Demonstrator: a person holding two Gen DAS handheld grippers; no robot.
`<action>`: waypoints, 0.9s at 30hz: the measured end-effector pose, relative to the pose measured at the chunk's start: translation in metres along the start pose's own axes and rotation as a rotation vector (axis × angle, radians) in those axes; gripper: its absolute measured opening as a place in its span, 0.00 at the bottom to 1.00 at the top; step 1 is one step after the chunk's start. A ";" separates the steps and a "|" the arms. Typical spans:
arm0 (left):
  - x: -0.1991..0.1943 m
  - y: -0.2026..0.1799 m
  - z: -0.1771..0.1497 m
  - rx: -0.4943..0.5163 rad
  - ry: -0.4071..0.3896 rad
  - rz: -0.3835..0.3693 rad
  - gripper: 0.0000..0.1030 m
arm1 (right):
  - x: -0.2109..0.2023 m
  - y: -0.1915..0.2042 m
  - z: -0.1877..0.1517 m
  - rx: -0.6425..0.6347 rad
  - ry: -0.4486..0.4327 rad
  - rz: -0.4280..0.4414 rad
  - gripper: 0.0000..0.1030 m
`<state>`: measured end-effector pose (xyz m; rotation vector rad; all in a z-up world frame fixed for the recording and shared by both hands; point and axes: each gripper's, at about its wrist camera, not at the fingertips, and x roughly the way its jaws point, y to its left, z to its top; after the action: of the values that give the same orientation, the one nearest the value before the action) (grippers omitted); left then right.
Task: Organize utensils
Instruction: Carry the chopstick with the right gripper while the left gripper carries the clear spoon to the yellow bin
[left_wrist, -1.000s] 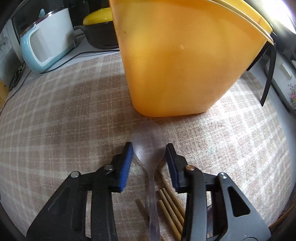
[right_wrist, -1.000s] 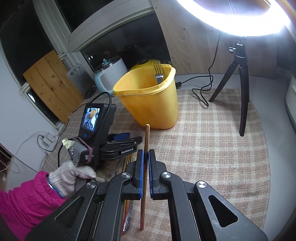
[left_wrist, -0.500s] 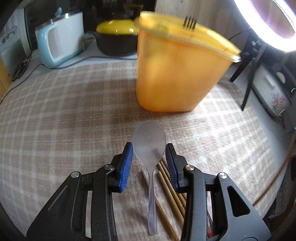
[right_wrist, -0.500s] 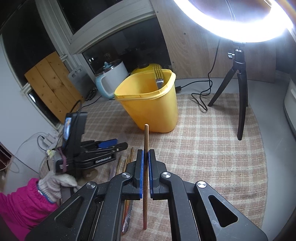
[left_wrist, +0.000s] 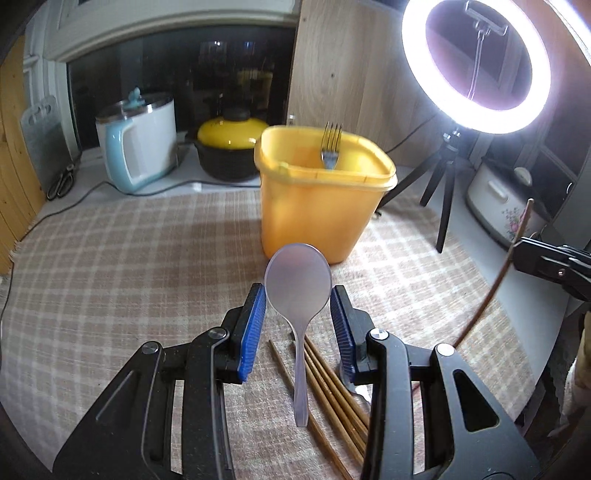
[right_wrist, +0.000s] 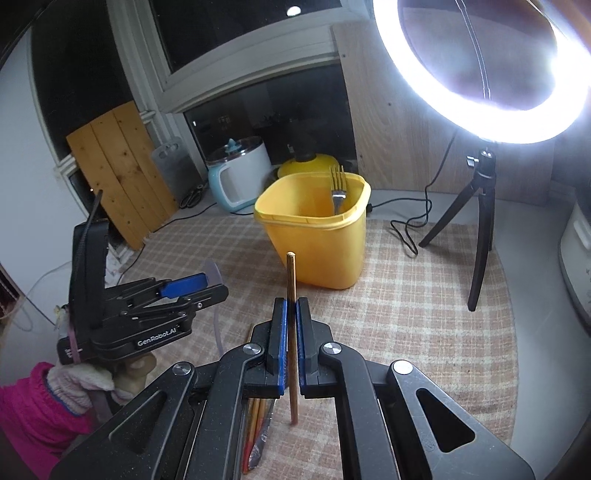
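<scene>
My left gripper (left_wrist: 297, 295) is shut on a translucent plastic spoon (left_wrist: 297, 288), bowl up and handle hanging down, held above the mat. A yellow tub (left_wrist: 317, 206) with a metal fork (left_wrist: 331, 147) in it stands just beyond. My right gripper (right_wrist: 291, 314) is shut on a wooden chopstick (right_wrist: 291, 280), held upright above the mat. The tub (right_wrist: 317, 251) and fork (right_wrist: 338, 188) lie ahead of it. Several wooden chopsticks (left_wrist: 332, 391) lie on the mat under my left gripper. The left gripper (right_wrist: 184, 291) shows at the left of the right wrist view.
A checked mat (left_wrist: 129, 258) covers the table. A ring light on a black tripod (right_wrist: 480, 229) stands at the right, its cable (right_wrist: 406, 229) on the mat. A white-blue cooker (left_wrist: 136, 144), a yellow-lidded pot (left_wrist: 231, 147) and a flowered white appliance (left_wrist: 506, 206) stand around the mat's edge.
My left gripper has lifted the spoon off the mat and drawn back from the tub, which now shows whole with its fork. My right gripper has risen a little with the chopstick.
</scene>
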<state>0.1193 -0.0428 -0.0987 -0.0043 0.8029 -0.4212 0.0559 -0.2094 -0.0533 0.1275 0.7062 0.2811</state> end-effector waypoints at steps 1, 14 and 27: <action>-0.004 -0.001 0.001 0.001 -0.010 -0.001 0.35 | -0.001 0.001 0.001 -0.004 -0.006 -0.001 0.03; -0.044 -0.005 0.032 0.007 -0.123 -0.036 0.35 | -0.016 0.017 0.024 -0.055 -0.089 -0.007 0.03; -0.053 -0.004 0.106 0.009 -0.262 -0.056 0.35 | -0.040 0.023 0.078 -0.080 -0.198 0.003 0.03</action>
<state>0.1596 -0.0433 0.0129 -0.0725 0.5435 -0.4663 0.0730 -0.2009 0.0349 0.0791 0.4977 0.2945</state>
